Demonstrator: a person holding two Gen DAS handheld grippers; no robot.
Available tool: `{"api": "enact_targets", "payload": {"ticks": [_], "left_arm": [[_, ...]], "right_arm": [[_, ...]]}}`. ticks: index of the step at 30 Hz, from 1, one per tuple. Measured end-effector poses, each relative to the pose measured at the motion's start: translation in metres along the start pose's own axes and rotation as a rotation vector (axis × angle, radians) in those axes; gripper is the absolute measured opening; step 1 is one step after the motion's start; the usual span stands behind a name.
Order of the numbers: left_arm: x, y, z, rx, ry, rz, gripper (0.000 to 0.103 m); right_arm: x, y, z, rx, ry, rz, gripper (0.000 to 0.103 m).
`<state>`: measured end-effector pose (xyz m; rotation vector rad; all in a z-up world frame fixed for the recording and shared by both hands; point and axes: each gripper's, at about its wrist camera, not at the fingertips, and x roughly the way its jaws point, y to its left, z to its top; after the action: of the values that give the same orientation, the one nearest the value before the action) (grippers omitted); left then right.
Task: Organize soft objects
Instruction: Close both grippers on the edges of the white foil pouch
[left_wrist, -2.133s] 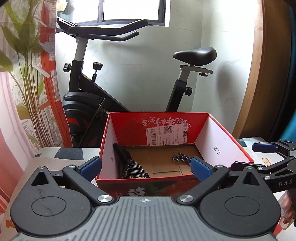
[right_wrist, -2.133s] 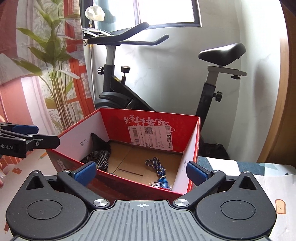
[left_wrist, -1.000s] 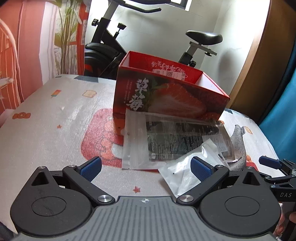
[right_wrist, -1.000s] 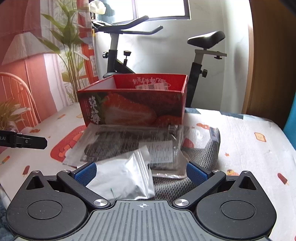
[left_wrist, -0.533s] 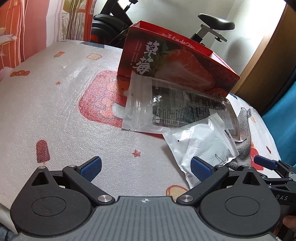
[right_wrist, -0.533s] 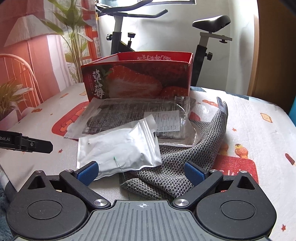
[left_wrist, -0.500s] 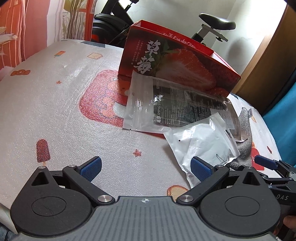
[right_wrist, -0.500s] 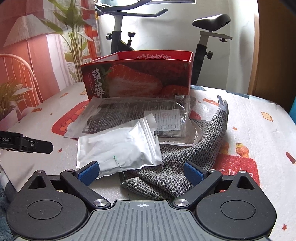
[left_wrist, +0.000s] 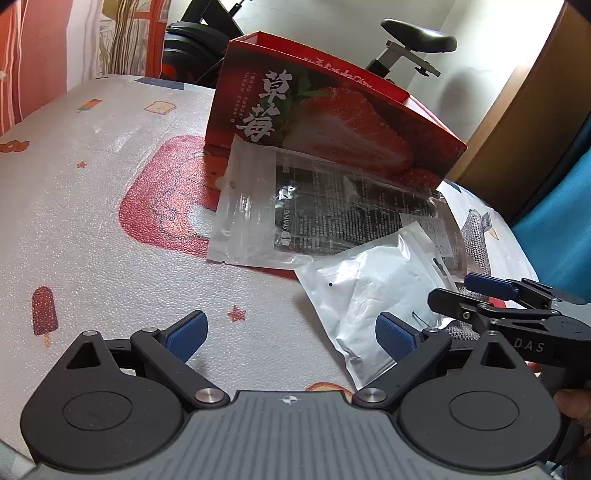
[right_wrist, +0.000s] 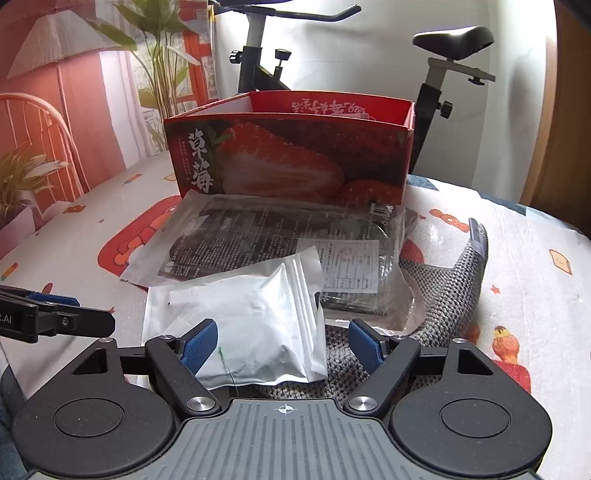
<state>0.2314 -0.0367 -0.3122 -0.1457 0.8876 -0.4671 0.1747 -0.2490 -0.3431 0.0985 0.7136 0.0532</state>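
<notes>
right tool (right_wrist: 284, 345): jaws just closing in, straddling the white pouch (right_wrist: 251, 317) at lower centre, pads not pressing | left tool (left_wrist: 290, 332): gaping wide over bare table (left_wrist: 92, 206) | clear packet (right_wrist: 280, 243), grey knit cloth (right_wrist: 443, 295): lying mid-frame | red strawberry box (right_wrist: 291, 162): standing open above, contents hidden

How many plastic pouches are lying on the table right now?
2: a clear pouch with dark contents against the strawberry box, and a white pouch overlapping its near edge, atop the grey knit. Others may be hidden underneath.
</notes>
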Motion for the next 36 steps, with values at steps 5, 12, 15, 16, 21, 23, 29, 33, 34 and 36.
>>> {"api": "enact_targets", "payload": {"ticks": [5, 12, 15, 16, 21, 23, 29, 33, 34, 36], "left_arm": [[0.014, -0.002, 0.008, -0.024, 0.017, -0.016, 0.086], [0.028, -0.013, 0.005, -0.001, 0.043, -0.08, 0.074], [0.031, -0.017, 0.004, 0.005, 0.05, -0.101, 0.07], [0.032, -0.018, 0.004, 0.005, 0.053, -0.11, 0.07], [0.033, -0.017, 0.004, 0.011, 0.054, -0.118, 0.07], [0.034, -0.017, 0.005, 0.014, 0.052, -0.119, 0.07], [0.034, -0.017, 0.005, 0.011, 0.046, -0.115, 0.07], [0.034, -0.021, 0.003, 0.047, 0.039, -0.1, 0.07], [0.034, -0.022, 0.002, 0.059, 0.036, -0.095, 0.07], [0.034, -0.023, 0.001, 0.069, 0.035, -0.089, 0.07]], "right_arm": [[0.019, -0.001, 0.012, -0.017, 0.037, 0.035, 0.066], [0.03, -0.006, 0.015, 0.033, 0.078, 0.071, 0.057], [0.032, -0.008, 0.01, 0.05, 0.103, 0.079, 0.054], [0.032, -0.01, 0.009, 0.068, 0.111, 0.084, 0.053], [0.032, -0.014, 0.006, 0.115, 0.123, 0.086, 0.049], [0.031, -0.012, 0.006, 0.108, 0.129, 0.082, 0.047], [0.029, -0.011, 0.005, 0.111, 0.153, 0.082, 0.046], [0.028, -0.012, 0.008, 0.102, 0.174, 0.083, 0.049], [0.028, -0.012, 0.008, 0.099, 0.18, 0.084, 0.052], [0.026, -0.01, 0.01, 0.074, 0.185, 0.093, 0.053]]}}
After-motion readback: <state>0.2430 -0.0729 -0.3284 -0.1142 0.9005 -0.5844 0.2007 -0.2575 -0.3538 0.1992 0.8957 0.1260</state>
